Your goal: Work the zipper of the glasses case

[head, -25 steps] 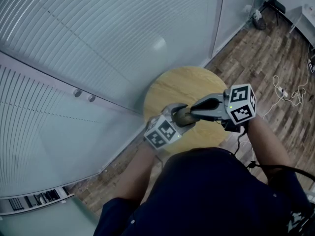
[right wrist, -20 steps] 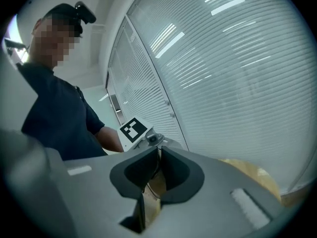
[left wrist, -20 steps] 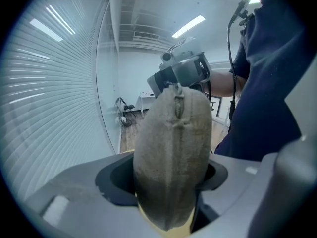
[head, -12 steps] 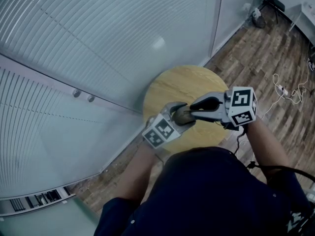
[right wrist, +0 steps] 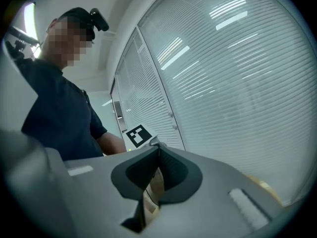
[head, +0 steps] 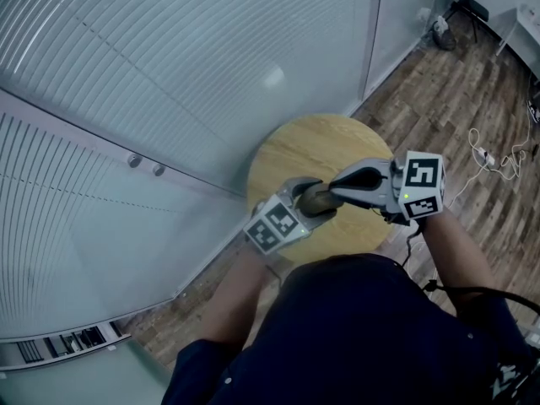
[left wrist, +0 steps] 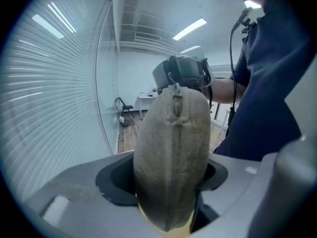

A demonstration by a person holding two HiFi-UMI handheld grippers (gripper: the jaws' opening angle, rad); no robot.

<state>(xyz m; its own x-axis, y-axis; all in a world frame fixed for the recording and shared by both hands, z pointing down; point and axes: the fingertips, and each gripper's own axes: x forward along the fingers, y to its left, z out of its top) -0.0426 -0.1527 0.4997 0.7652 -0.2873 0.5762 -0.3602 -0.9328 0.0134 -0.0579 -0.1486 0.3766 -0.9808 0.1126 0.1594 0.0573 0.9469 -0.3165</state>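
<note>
**While Gripped at Both Ends, Held Over the Table**

Clamps the glasses case (left wrist: pixel 171 167) in the left gripper (left wrist: pixel 167 180), dark pads pressed on both flanks of the tan fabric shell, at centre and lower centre of the left gripper view. Points the far end of the case upward in that frame, toward the right gripper (left wrist: pixel 181 73) just above centre. Has just been closing the right gripper's jaws; has them fully together on the zipper pull (left wrist: pixel 174 89), a thin tab at the top of the stitched seam, with a sliver of tan fabric behind the pads in the right gripper view. Holds both tools nose to nose in the head view, slightly below centre, over the near half of the round wooden table (head: pixel 312 142).
</note>
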